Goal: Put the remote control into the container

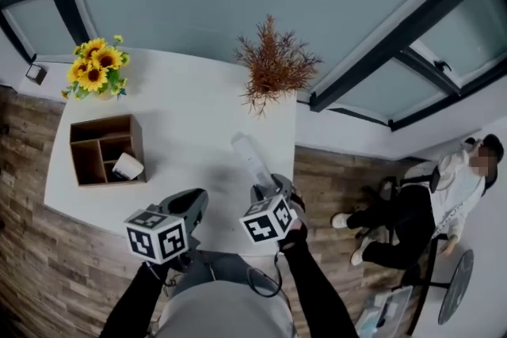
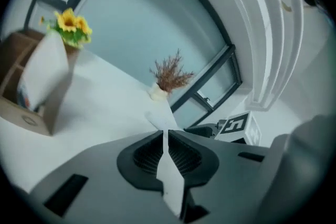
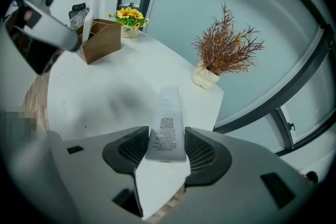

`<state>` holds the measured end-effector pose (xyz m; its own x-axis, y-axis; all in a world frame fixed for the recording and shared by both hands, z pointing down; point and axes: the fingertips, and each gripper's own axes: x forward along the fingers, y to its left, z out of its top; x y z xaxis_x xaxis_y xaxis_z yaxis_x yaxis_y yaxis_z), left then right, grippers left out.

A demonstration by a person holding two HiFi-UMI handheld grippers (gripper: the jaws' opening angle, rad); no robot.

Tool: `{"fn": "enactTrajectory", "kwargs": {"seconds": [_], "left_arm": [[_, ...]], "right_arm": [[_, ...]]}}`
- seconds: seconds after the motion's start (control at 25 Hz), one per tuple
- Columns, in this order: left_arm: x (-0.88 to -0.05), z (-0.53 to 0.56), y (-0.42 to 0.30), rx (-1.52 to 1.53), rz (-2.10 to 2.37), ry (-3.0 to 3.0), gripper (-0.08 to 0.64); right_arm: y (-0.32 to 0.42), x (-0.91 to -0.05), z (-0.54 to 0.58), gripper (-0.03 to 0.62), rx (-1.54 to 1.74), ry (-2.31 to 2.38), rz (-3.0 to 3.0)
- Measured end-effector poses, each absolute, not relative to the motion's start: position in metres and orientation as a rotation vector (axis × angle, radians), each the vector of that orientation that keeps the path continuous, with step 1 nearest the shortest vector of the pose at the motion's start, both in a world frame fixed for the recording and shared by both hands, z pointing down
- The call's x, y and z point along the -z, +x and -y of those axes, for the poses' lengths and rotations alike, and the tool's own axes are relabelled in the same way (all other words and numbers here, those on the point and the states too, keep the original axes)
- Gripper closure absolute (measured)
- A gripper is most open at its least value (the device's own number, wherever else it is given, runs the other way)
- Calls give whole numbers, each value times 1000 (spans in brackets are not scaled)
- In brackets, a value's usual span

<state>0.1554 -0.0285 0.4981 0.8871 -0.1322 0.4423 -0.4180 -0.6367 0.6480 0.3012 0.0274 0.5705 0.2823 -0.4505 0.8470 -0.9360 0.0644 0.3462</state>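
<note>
The right gripper held a pale grey, slim plastic remote control by its near end, pads pressed on its two long sides. The rest of it jutted out over the right part of the white table. The left gripper was closed with nothing in it. The brown wooden compartment container stood well apart to the left, near a bunch of yellow sunflowers.

With so little of the remote clamped, it might have pivoted or slid out during the carry. A white rounded object already filled the near right compartment and could have blocked the drop there.

Only the right gripper view showed the printed label on the remote and the pads touching it. Only the head view showed from above which compartments were free.
</note>
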Motion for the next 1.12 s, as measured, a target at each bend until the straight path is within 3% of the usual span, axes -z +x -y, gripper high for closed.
{"fn": "enactTrajectory", "kwargs": {"seconds": [0.2, 0.48, 0.76, 0.96, 1.12], "left_arm": [[-564, 11, 234, -578, 147, 1978, 544], [-607, 1, 292, -570, 76, 1689, 454], [-603, 0, 311, -347, -28, 1471, 442], [-589, 7, 322, -181, -96, 1370, 354], [-590, 13, 329, -164, -63, 1396, 354]], "right_arm": [[304, -571, -30, 374, -638, 1551, 1350], [313, -571, -33, 374, -670, 1574, 1383], [331, -570, -37, 377, -692, 1602, 1396], [327, -569, -38, 377, -704, 1595, 1423], [320, -564, -38, 379, -700, 1585, 1454]]}}
